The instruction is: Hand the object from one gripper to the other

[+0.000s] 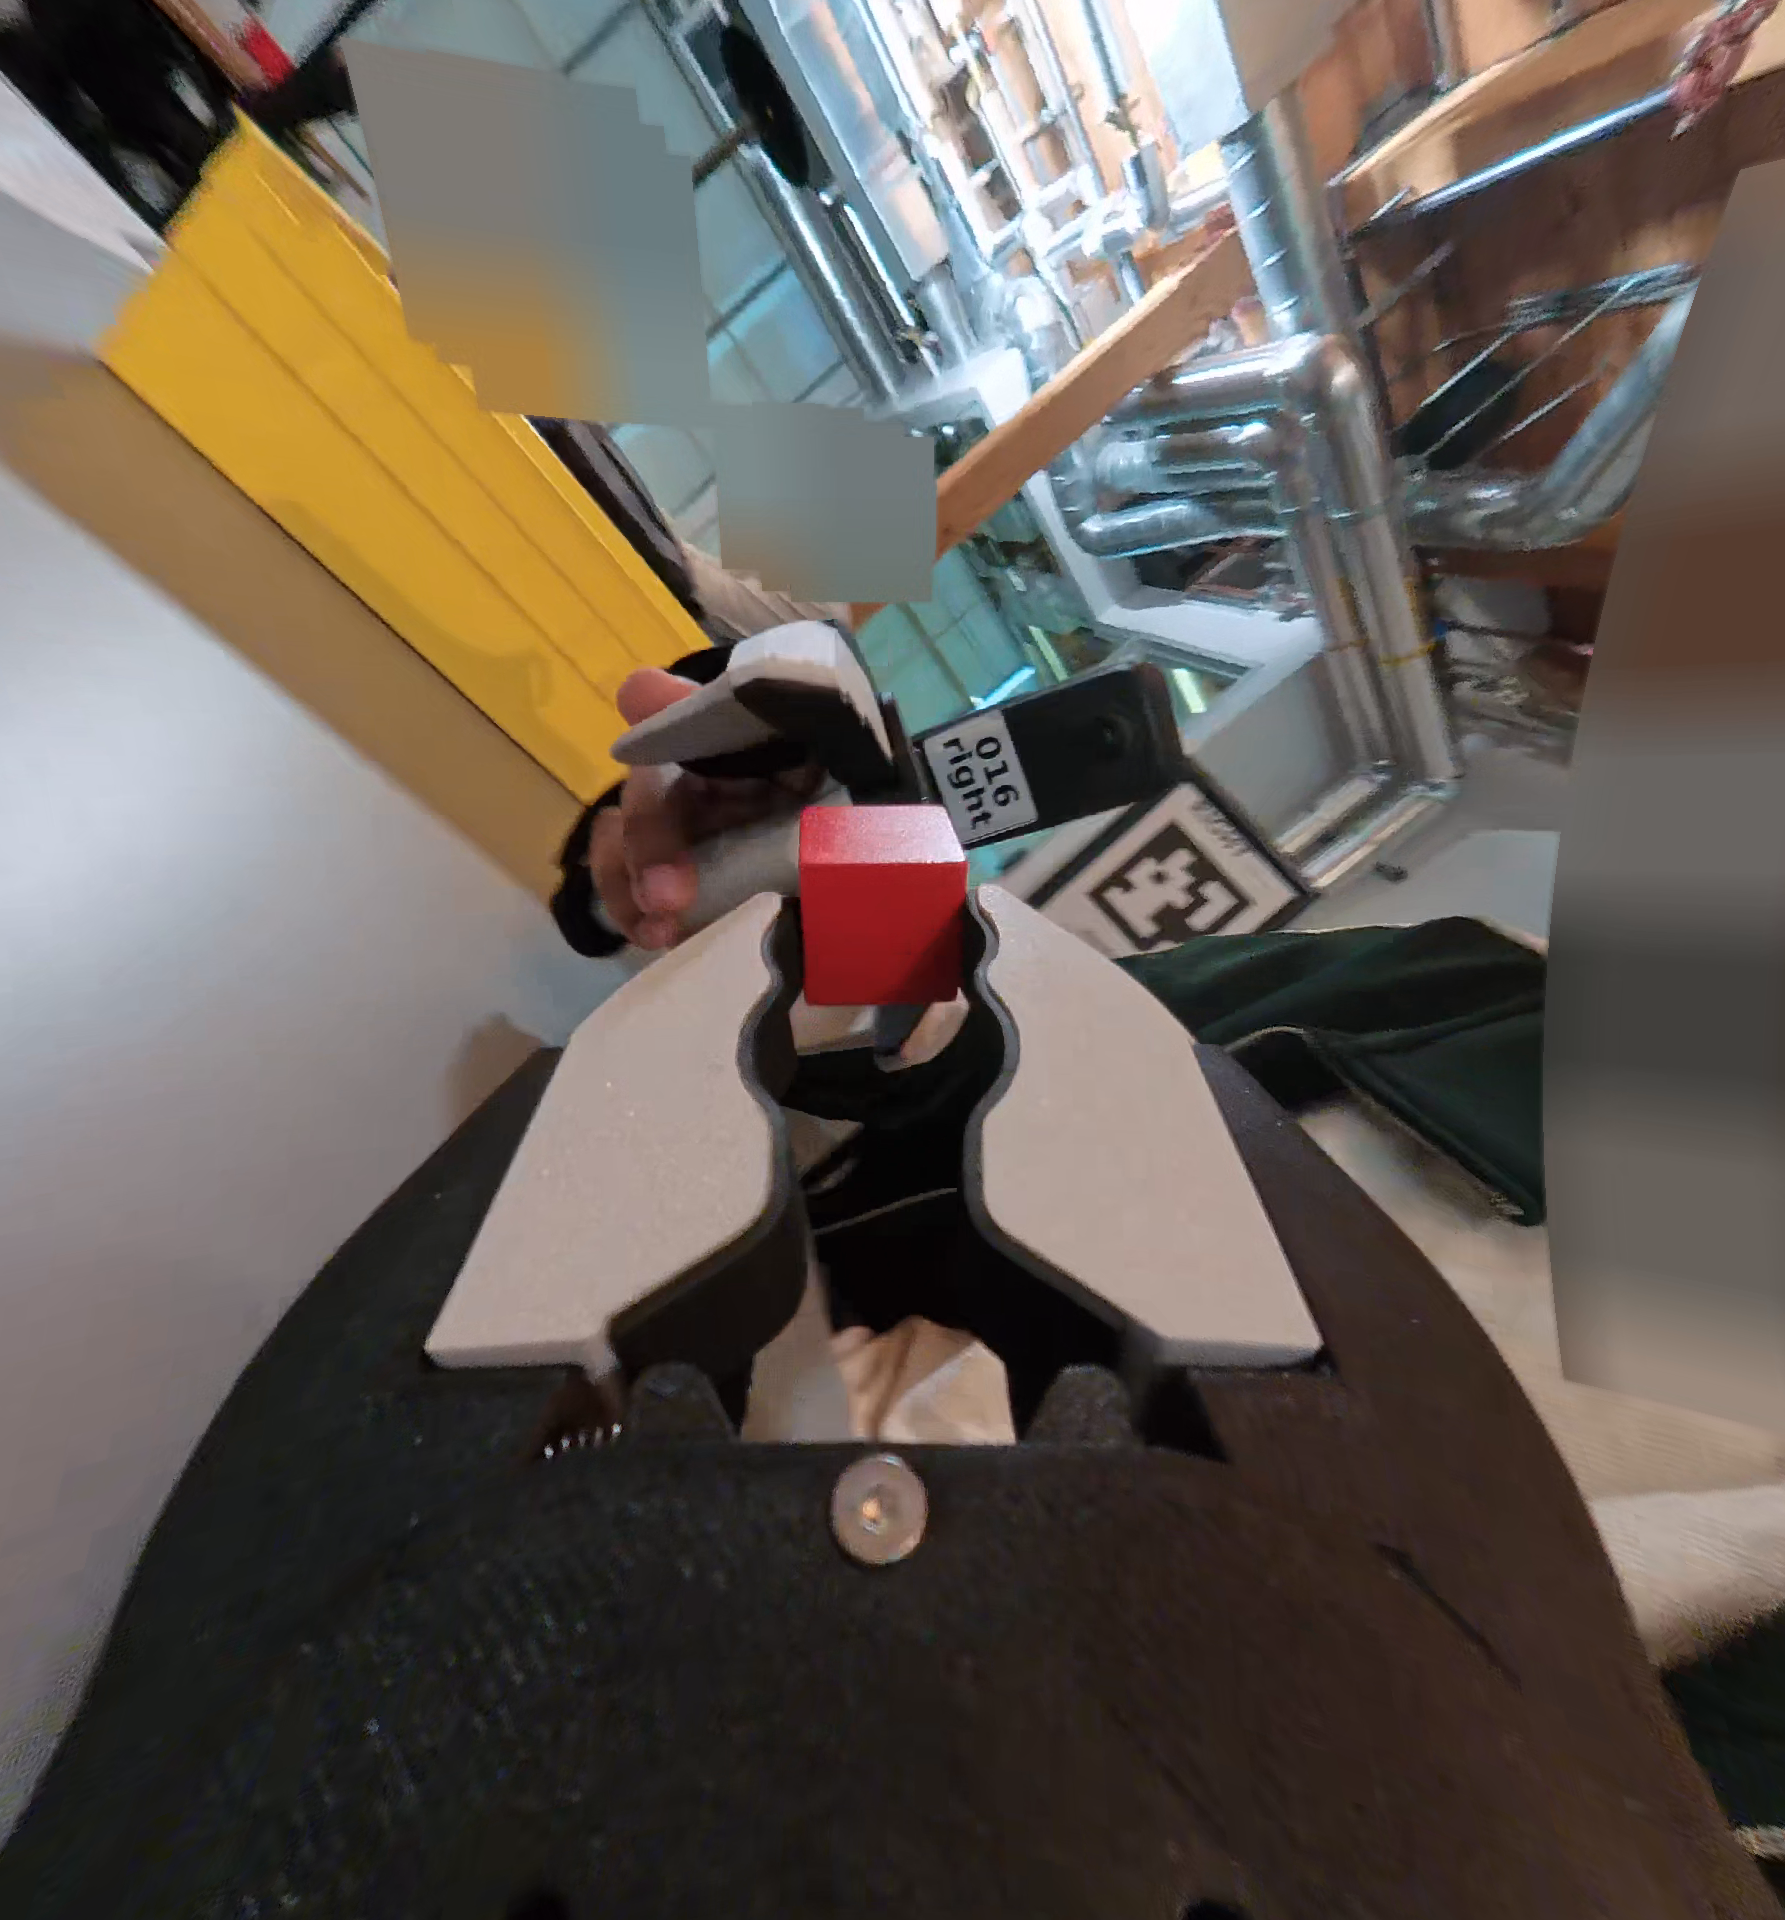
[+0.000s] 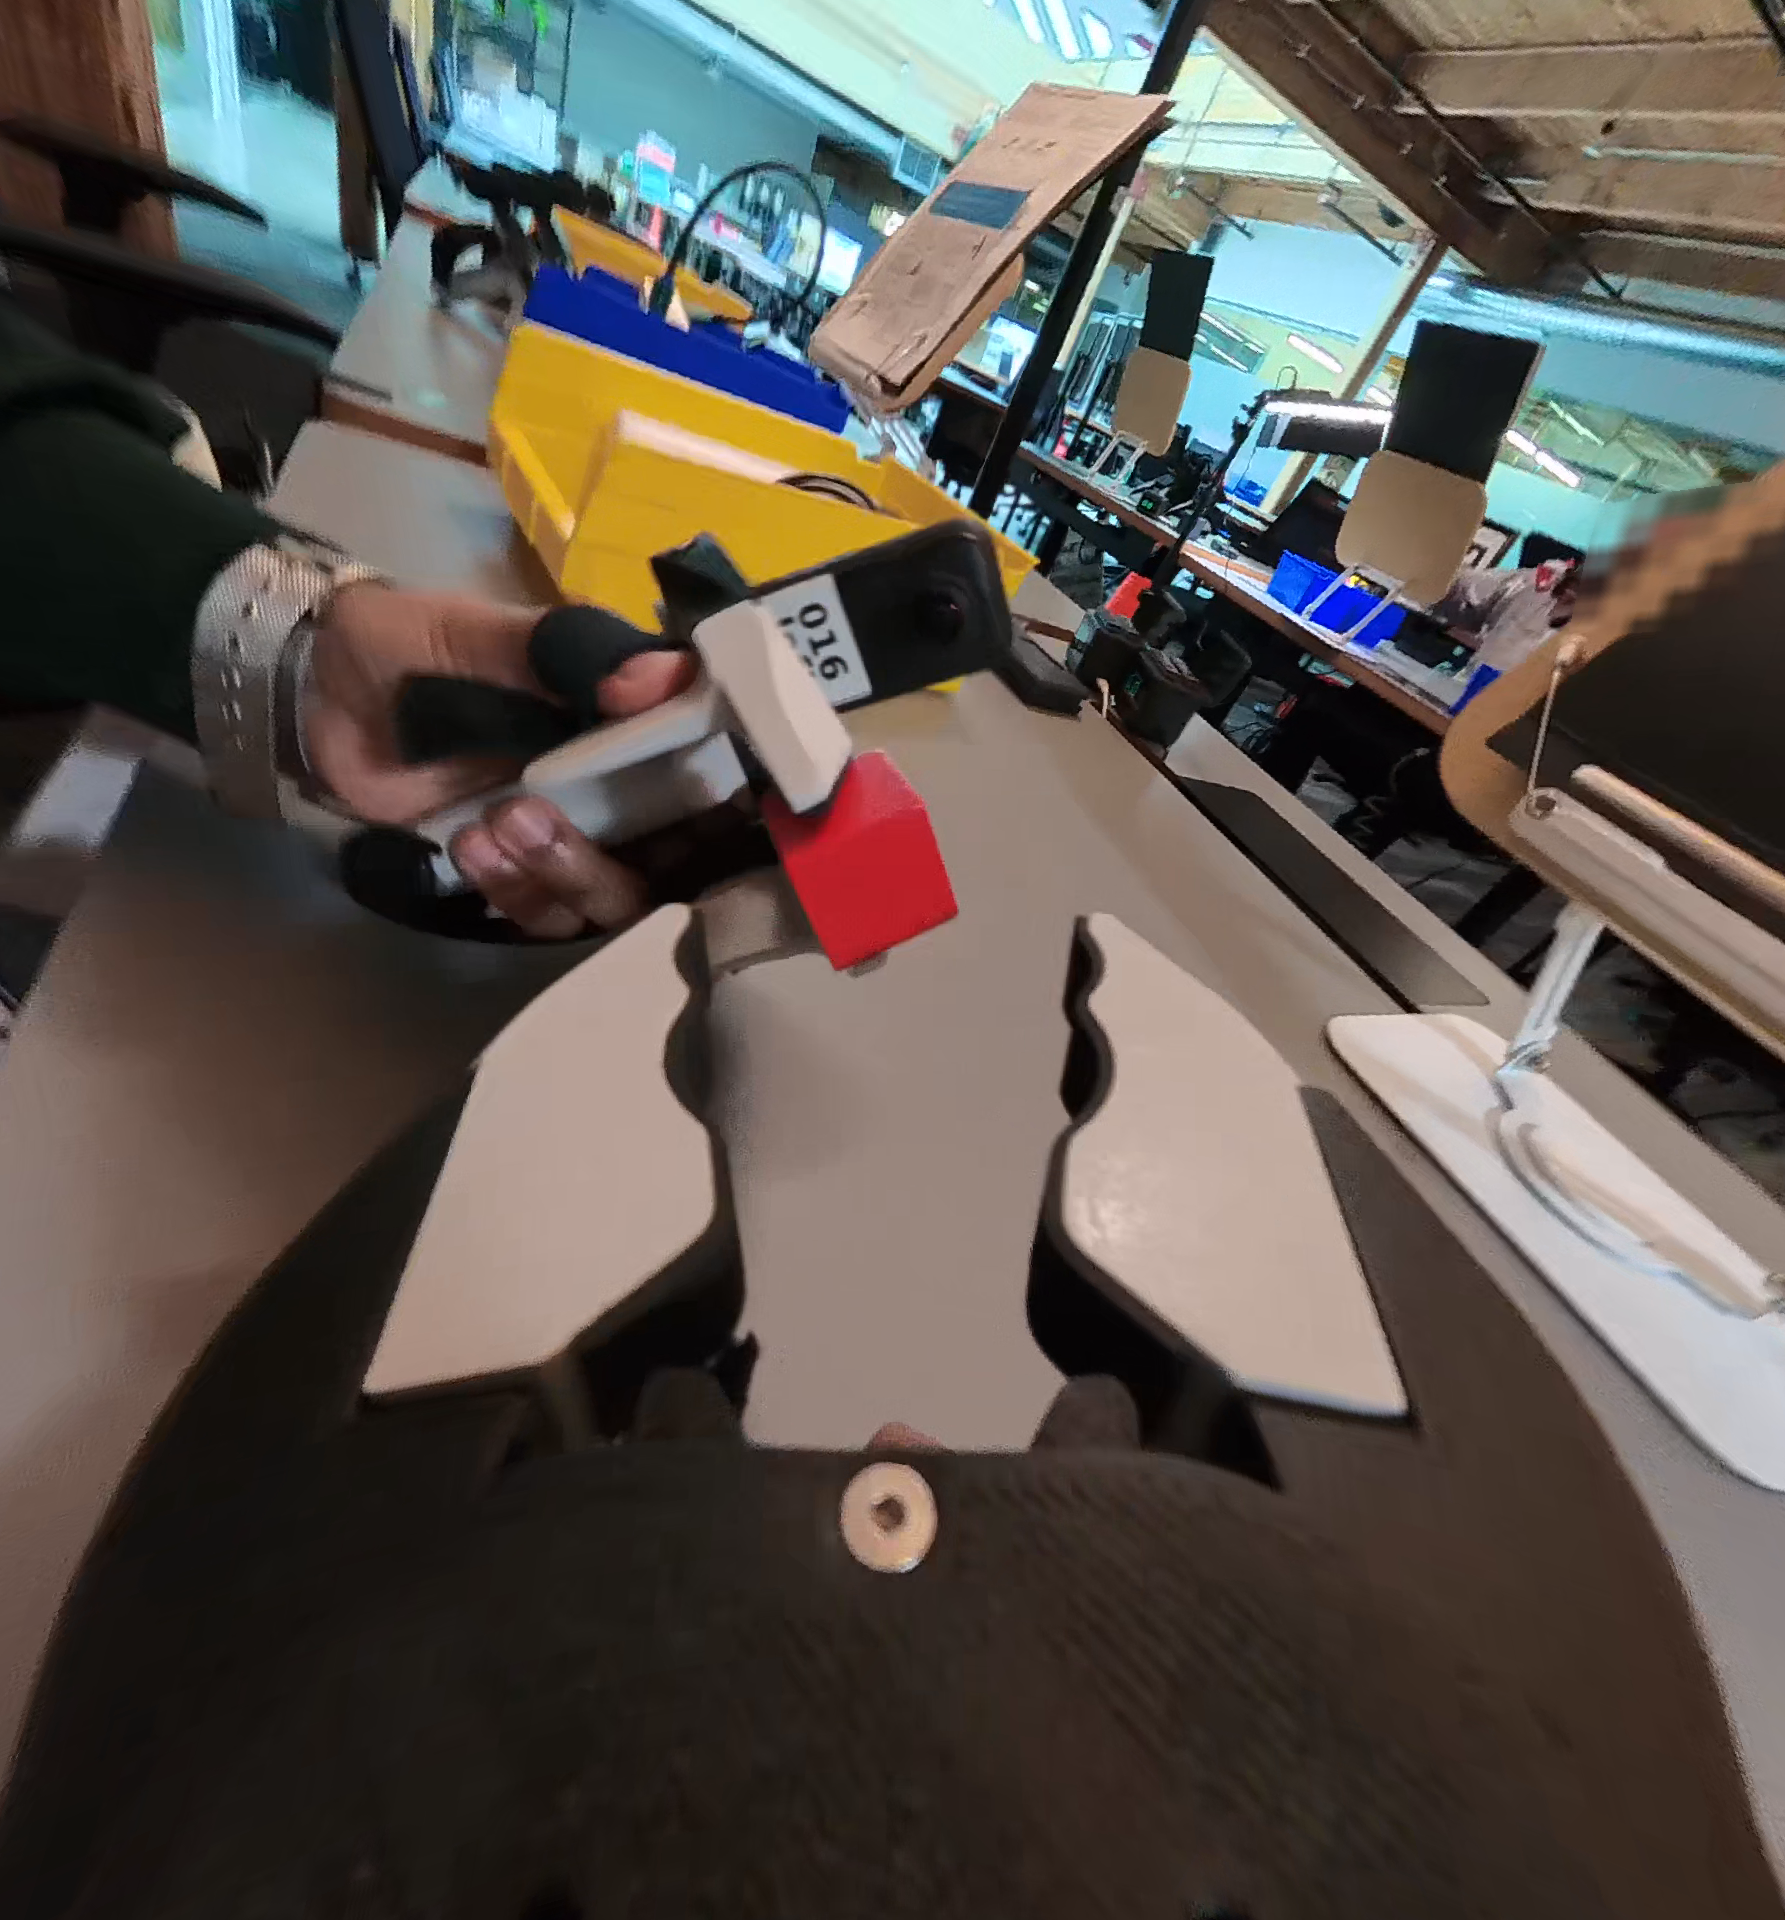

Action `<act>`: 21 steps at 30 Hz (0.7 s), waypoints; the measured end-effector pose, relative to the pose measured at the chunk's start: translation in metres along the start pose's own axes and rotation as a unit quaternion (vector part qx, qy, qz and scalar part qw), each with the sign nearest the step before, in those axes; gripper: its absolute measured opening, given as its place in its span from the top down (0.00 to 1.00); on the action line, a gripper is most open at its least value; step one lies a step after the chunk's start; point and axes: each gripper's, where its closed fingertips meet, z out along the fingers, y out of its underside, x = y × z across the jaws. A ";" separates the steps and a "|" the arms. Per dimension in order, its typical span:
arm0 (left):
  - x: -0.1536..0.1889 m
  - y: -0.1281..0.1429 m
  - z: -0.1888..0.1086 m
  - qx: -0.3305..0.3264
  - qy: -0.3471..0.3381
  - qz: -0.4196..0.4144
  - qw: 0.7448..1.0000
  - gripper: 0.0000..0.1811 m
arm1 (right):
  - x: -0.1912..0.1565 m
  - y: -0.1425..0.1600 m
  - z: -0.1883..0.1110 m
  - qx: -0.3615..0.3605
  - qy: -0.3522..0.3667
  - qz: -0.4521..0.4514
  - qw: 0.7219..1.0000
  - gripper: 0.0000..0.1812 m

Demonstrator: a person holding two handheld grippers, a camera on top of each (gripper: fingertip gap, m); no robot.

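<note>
A red cube [image 1: 880,914] is pinched between the tips of my left gripper [image 1: 872,930], which is shut on it and holds it up in the air. In the right wrist view the same cube [image 2: 857,873] sits in the left gripper [image 2: 815,831], held by a hand [image 2: 400,707]. My right gripper [image 2: 888,945] is open and empty. Its fingertips [image 2: 685,956] stop just short of the cube, which lies slightly left of the gap's middle. The right gripper also shows behind the cube in the left wrist view [image 1: 763,790].
The grey table [image 2: 971,1195] lies below both grippers. Yellow bins [image 2: 722,488] and a blue bin [image 2: 659,332] stand behind the left gripper. A white stand base [image 2: 1594,1226] is on the right. A dark green cloth [image 1: 1387,1039] lies beyond the cube. My left and right fingertips are right by each other.
</note>
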 end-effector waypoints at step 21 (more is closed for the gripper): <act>-0.021 0.016 -0.001 -0.149 -0.199 0.517 0.819 0.84 | -0.016 0.005 0.003 0.038 -0.234 0.626 0.743 0.83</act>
